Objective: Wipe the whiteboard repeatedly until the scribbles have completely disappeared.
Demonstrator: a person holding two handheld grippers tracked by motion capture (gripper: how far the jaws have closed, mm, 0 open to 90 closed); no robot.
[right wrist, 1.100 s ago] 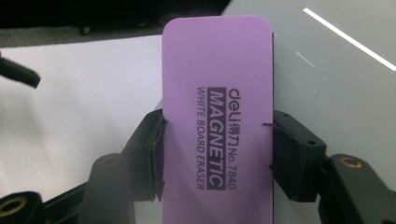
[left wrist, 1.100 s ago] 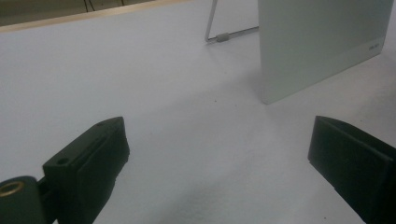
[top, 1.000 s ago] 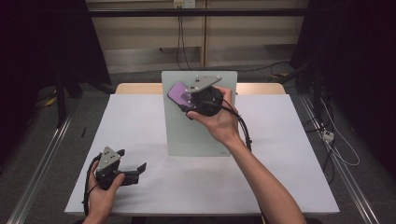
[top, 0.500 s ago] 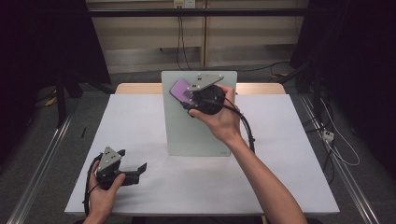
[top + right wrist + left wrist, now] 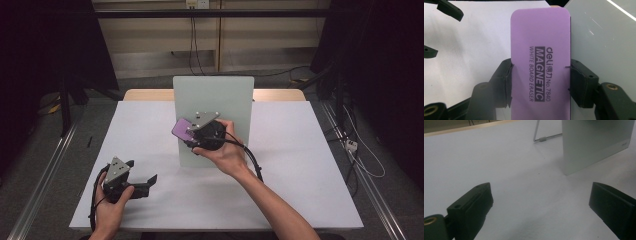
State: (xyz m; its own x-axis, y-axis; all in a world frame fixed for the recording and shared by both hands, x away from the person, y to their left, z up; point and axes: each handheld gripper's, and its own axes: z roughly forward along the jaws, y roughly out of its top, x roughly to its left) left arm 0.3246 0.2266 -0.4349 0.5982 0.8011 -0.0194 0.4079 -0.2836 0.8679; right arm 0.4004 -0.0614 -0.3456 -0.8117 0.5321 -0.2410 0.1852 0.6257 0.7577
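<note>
Right tool (image 5: 187,134) clamps purple eraser (image 5: 540,62) (white table (image 5: 310,165), dark room).

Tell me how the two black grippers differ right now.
The right gripper is shut on a purple rectangular whiteboard eraser; the left gripper stands open, holding nothing. The right is raised against the upright pale grey whiteboard; the left sits low by the white table. Both are hand-held.
</note>
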